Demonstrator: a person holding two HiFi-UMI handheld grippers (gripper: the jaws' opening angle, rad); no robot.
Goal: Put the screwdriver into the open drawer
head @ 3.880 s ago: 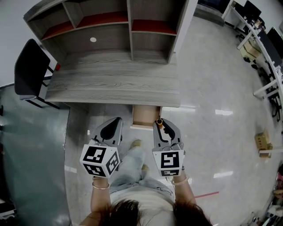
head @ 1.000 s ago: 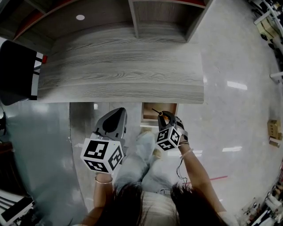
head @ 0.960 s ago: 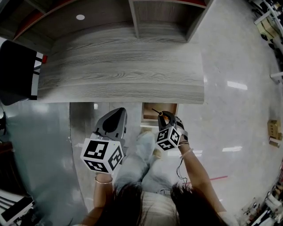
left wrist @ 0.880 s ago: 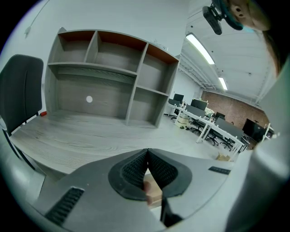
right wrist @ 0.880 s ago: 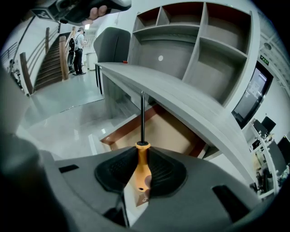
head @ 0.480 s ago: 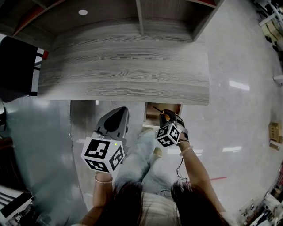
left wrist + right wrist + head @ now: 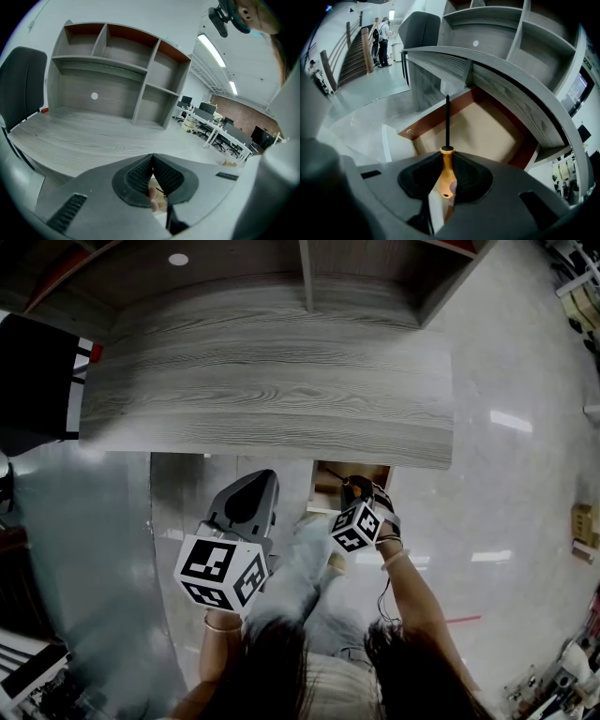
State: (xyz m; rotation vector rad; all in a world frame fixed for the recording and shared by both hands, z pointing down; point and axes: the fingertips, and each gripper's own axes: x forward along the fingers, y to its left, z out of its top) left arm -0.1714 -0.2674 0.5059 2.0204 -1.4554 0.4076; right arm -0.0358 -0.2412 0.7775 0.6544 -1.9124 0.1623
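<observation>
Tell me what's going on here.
A person is working with a gripper in each hand. The right gripper is shut on an orange-handled screwdriver, with the shaft pointing out over the open drawer under the desk. The tool is not in the drawer yet. The left gripper is shut with nothing in it, held in front of the desk, off to the left.

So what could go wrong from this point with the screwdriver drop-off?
1. The right gripper holds the screwdriver by its orange handle only, so it may pivot in the jaws.
2. Its tip sits far back in the open drawer, under the desk edge; pushing forward might strike wood.
</observation>
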